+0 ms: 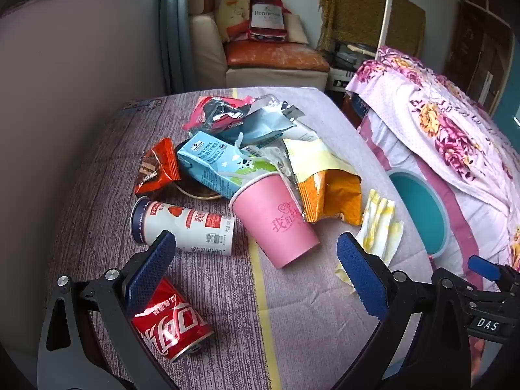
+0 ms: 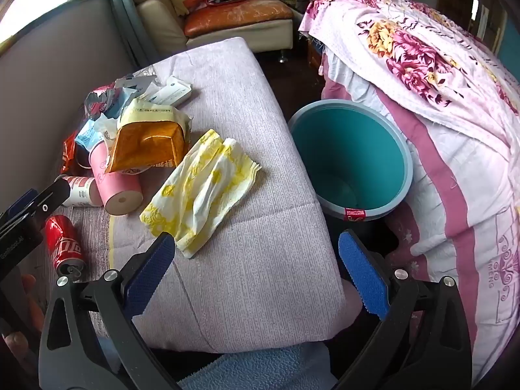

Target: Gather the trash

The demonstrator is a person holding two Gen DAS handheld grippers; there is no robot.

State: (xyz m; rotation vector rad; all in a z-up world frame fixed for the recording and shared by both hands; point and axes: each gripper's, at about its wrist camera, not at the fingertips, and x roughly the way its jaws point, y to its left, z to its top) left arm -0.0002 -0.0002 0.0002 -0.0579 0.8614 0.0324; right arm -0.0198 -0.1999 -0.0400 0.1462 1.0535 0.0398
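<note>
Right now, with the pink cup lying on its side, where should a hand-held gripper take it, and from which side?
Grip the pink cup across its body near the closed base, coming from above. It lies tipped, mouth tucked under the orange bag, base end free. The open left hand-held gripper hovers nearest.

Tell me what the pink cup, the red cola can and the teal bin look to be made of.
Pink cup lying on its side: likely paper, matte, with a rolled rim and printed writing.
Red cola can: thin metal, probably aluminium, glossy, with creased and dented sides.
Round teal bin with a grey rim: seemingly plastic, with smooth, softly shiny moulded walls.
</note>
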